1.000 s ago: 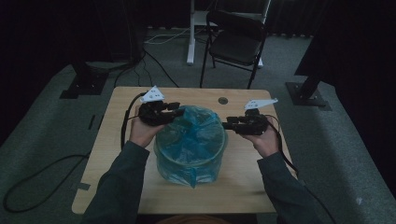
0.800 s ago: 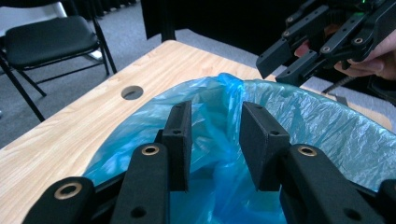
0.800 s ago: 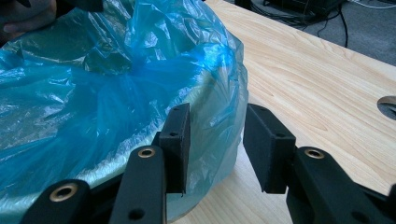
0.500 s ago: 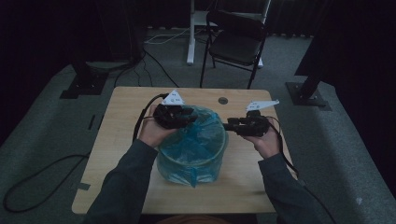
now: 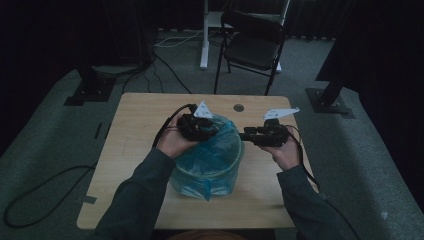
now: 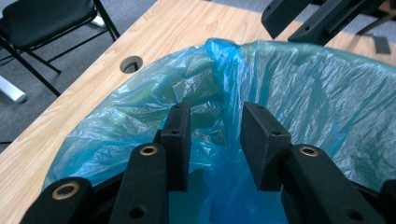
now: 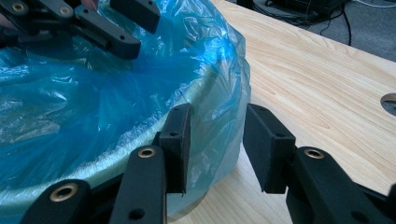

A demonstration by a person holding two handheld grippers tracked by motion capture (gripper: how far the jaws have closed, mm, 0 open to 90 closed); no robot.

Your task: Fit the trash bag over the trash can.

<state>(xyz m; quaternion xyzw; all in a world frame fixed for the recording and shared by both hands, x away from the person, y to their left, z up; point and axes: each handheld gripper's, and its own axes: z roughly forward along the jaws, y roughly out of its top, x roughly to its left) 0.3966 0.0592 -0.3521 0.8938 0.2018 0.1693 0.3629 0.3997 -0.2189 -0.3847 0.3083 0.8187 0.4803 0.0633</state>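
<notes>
Having slid along the bag (image 5: 210, 155) rim, left gripper (image 6: 212, 140) seemingly hovers spread, pinching nothing.

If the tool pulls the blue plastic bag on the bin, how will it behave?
The blue bag is wrinkled and thin, so it probably stays floppy and stretches. Its shiny film may slip between the pads. The bin looks light, so it might slide on the table.

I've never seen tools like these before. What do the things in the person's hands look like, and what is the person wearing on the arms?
Each hand holds a black gripper: the left gripper and the right gripper. Each ends in two flat, blocky black jaws on bars with brass-coloured rivets, carries a pale three-cornered plate on top and trails a black cable. The sleeves are long and dark grey-green.
</notes>
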